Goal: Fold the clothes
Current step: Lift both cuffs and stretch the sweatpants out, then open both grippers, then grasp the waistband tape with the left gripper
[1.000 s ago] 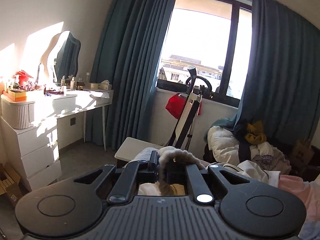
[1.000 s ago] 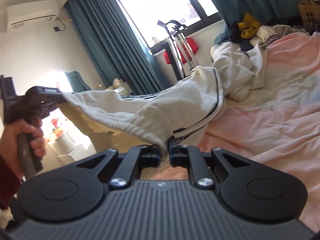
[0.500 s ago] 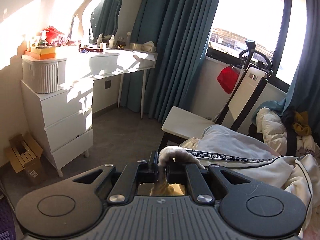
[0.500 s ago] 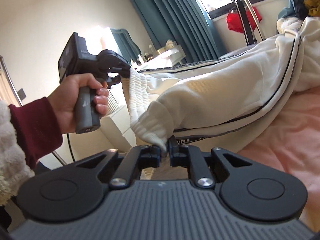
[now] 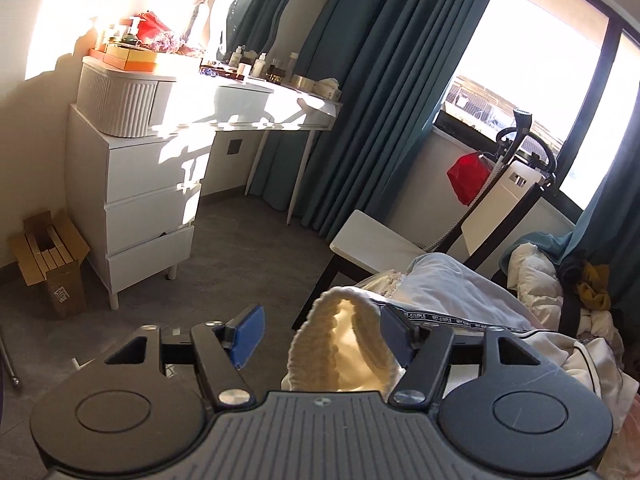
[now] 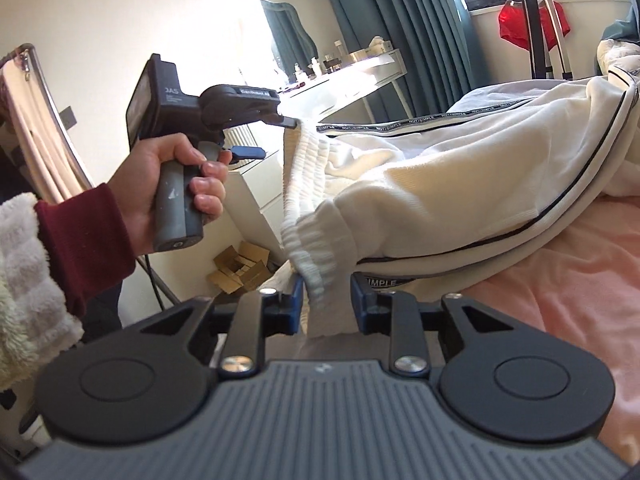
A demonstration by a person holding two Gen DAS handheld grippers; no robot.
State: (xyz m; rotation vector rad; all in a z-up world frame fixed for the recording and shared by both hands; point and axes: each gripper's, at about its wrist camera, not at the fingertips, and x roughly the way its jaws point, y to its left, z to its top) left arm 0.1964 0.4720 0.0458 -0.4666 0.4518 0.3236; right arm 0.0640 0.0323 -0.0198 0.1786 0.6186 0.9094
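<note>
White sweatpants (image 6: 460,184) with a dark side stripe and a ribbed elastic waistband (image 6: 308,200) lie stretched across the pink bed (image 6: 560,300). My left gripper (image 5: 324,338) is open; the waistband (image 5: 340,344) sits between its blue pads, resting against the right pad. In the right wrist view the left gripper (image 6: 276,136) is held in a hand at the waistband's upper end. My right gripper (image 6: 326,306) is open, with the waistband's lower corner hanging loose between its pads.
A white drawer unit (image 5: 132,208) and dressing table (image 5: 260,108) with bottles stand by the wall. A cardboard box (image 5: 48,260) sits on the grey floor. A chair (image 5: 384,248), teal curtains (image 5: 380,80) and a clothes pile (image 5: 560,280) are near the window.
Both grippers were shut on the waistband; both have now opened. The left view tilted down toward the floor, and the pants have come to rest on the bed.
</note>
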